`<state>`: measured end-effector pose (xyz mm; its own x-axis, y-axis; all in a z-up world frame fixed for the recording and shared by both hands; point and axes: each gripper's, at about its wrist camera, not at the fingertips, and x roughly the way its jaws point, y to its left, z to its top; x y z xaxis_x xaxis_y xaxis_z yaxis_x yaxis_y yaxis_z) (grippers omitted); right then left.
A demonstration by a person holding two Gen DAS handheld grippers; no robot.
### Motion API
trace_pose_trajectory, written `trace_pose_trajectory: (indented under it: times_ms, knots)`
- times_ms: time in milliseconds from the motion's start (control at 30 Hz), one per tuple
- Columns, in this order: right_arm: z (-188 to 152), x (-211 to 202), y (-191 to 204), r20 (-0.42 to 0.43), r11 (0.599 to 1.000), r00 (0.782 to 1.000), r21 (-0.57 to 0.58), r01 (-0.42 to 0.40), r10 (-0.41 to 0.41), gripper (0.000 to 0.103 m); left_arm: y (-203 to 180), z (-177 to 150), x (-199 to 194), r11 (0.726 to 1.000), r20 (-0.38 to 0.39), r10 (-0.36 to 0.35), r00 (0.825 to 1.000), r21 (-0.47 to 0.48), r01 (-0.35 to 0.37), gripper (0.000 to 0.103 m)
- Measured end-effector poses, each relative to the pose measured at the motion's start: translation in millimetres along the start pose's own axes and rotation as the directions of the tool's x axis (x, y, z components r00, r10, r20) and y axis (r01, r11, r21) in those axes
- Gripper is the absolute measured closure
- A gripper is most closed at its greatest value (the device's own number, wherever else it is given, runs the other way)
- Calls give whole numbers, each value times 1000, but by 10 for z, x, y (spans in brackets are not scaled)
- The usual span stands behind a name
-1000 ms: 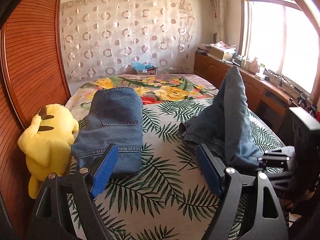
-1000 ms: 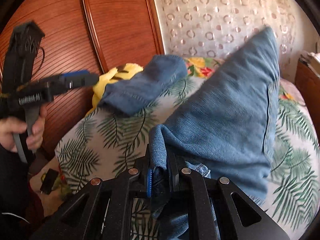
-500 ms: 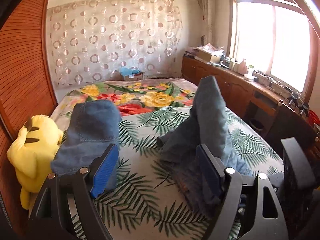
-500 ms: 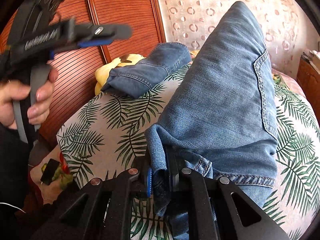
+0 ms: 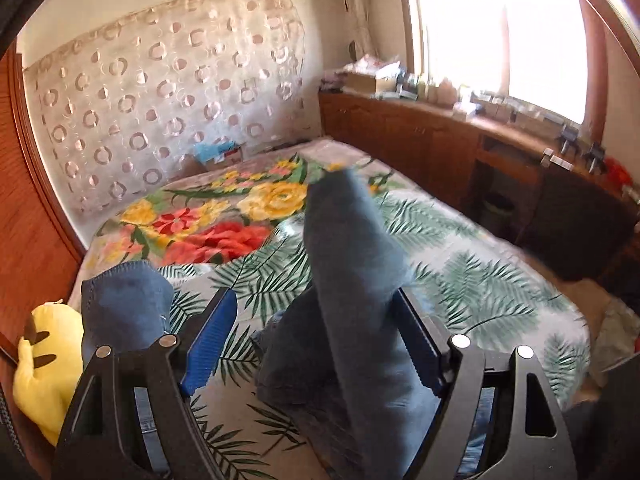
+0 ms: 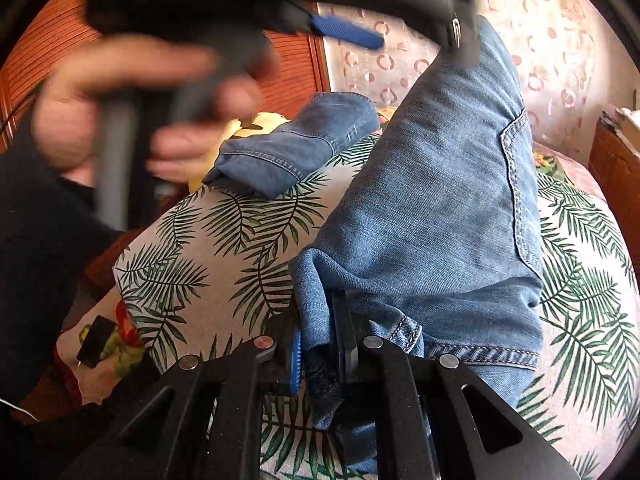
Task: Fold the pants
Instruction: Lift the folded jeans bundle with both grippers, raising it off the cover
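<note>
Denim pants (image 6: 440, 184) stand draped over the bed (image 5: 480, 280), pinched in our right gripper (image 6: 318, 354). Our left gripper (image 5: 312, 344), jaws apart, has swung across to straddle them, ready for a second grip.

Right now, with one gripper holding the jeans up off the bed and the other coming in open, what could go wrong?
1. The right gripper pinches only a thin bunched edge of the lifted jeans; the denim may slip out.
2. The open left gripper straddles the raised fabric and may close on several layers or the wrong edge.
3. The folded jeans lie close by and could get dragged.
</note>
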<state>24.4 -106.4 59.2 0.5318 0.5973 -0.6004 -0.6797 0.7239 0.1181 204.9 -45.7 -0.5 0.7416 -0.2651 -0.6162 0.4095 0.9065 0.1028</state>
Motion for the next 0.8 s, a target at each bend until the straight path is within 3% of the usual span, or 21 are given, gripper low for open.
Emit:
trace_pose_trajectory:
  times_ms: [300, 500, 700, 800]
  knots:
    - [6, -498, -39, 43, 998, 997, 4, 69, -69, 69, 129, -306, 411, 999, -118, 36, 992, -31, -40, 22]
    - [51, -743, -206, 83, 984, 981, 54, 168, -172, 67, 156, -386, 502, 998, -141, 31, 989, -47, -38, 22]
    - [84, -731, -351, 85, 970, 969, 96, 225, -233, 67, 175, -428, 521, 998, -145, 29, 989, -49, -36, 22]
    - [87, -654, -385, 73, 964, 965, 102, 245, -253, 61, 208, -460, 544, 998, -146, 23, 989, -54, -32, 22]
